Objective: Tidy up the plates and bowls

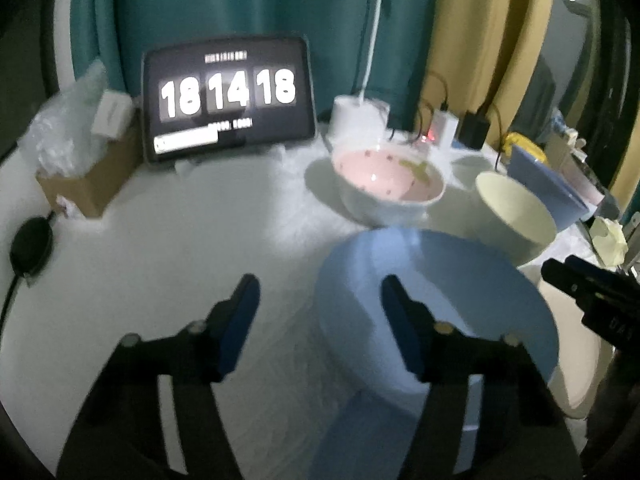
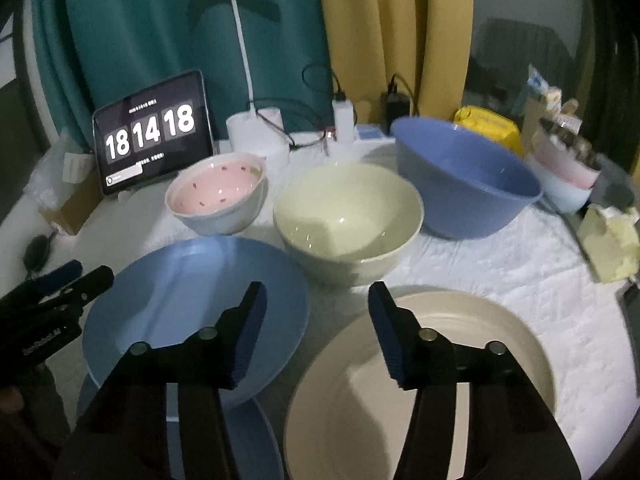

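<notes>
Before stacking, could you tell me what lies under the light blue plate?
Another blue plate shows beneath the light blue plate; most of it is covered, so anything further below stays hidden.

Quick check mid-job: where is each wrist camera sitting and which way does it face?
Left wrist: on the left gripper, angled down over the blue plate's left rim; own fingers and the right gripper show.
Right wrist: on the right gripper, angled down between blue plate and beige plate; the left gripper shows.
Shared: clock tablet, pink bowl, cream bowl.
</notes>
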`<state>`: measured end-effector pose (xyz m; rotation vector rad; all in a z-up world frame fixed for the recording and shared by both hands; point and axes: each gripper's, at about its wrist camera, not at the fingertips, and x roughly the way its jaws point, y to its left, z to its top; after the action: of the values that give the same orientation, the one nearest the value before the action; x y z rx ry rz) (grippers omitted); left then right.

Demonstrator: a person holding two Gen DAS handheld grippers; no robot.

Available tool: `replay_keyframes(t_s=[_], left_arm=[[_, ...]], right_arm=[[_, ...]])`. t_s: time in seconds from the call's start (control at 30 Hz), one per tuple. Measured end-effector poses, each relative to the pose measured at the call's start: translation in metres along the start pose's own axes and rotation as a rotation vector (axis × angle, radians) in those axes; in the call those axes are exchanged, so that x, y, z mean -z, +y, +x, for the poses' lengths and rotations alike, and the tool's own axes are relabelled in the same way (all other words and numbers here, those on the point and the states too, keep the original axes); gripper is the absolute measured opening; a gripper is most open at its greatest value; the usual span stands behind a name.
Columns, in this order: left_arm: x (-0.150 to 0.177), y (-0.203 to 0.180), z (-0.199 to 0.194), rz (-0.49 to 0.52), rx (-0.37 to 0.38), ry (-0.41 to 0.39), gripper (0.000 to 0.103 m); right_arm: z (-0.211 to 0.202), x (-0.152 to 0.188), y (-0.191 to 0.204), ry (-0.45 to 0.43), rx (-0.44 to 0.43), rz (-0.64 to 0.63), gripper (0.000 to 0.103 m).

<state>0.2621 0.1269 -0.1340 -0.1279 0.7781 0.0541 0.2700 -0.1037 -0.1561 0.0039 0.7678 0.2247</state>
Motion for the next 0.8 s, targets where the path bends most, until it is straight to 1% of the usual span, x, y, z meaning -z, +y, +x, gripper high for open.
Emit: replay_keyframes(t_s=[0.17,0.23,0.37,0.43,0.5,0.53,0.63,0.8], left_arm=[[0.002,-0.004,0.011,0.005,-0.006,0.056,0.051],[0.003,-0.007,0.013,0.012,-0.004,0.073,0.046],[0.008,-0.012,0.017,0.012,0.006,0.106,0.041],[0.010,-0.015,0.016,0.019,0.008,0.107,0.037],[0.011,-0.018,0.014,0.024,0.000,0.101,0.036],[0.012,-0.019,0.013,0.025,-0.001,0.099,0.036],[0.013,-0.019,0.011,0.028,-0.008,0.096,0.034],[0.015,-0.023,-0.001,0.040,-0.011,0.072,0.034]], right_arm=[[0.017,0.004,-0.001,0.048,-0.032,0.018,0.043],[0.020,0.005,-0.001,0.056,-0.048,0.022,0.040],[0.024,0.007,0.001,0.068,-0.073,0.017,0.031],[0.025,0.008,0.002,0.071,-0.083,0.014,0.028],[0.024,0.010,0.003,0.076,-0.092,0.008,0.024],[0.024,0.010,0.004,0.077,-0.095,0.005,0.020],[0.023,0.012,0.005,0.073,-0.087,-0.003,0.018],[0.018,0.015,0.004,0.066,-0.080,-0.003,0.015]])
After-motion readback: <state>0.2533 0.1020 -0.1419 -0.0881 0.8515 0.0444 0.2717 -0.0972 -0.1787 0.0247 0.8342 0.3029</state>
